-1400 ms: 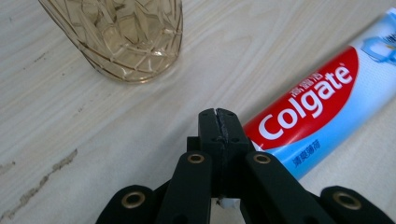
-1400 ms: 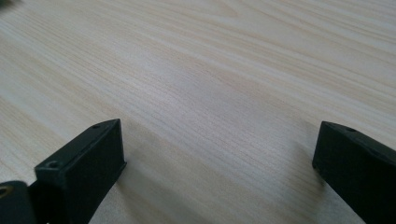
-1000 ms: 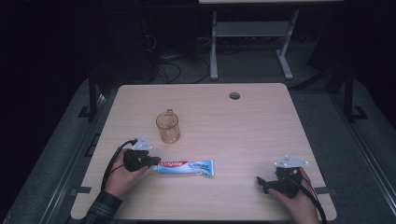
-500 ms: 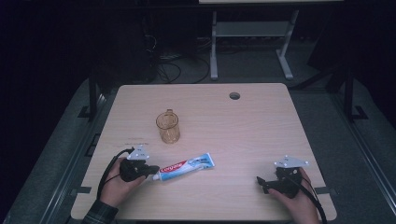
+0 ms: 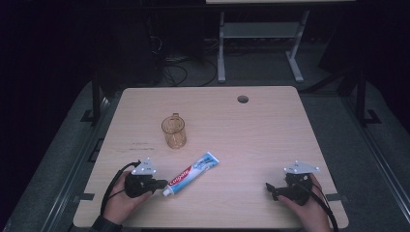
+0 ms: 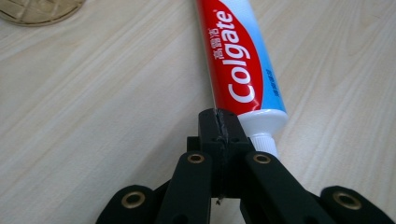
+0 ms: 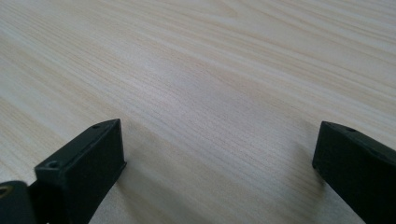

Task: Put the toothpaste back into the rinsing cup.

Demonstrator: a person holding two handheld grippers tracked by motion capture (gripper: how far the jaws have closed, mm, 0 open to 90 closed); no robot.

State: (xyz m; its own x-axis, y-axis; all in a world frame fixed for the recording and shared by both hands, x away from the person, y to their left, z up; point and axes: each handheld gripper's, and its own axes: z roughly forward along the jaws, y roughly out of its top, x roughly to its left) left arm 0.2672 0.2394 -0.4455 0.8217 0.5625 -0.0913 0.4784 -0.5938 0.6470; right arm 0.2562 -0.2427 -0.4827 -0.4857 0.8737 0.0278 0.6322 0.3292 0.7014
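Wooden table [image 5: 270,130], red-blue-white toothpaste tube [image 5: 189,174]

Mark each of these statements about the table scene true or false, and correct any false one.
1. The left tool has its jaws closed together. True.
2. The toothpaste tube stands inside the cup. False: it lies flat on the table, apart from the cup.
3. The right tool has its jaws wide apart over bare wood. True.
4. The tube's cap end points away from the left tool. False: the cap end lies right beside the left tool's tip.
5. The cup lies on its side. False: it stands upright.
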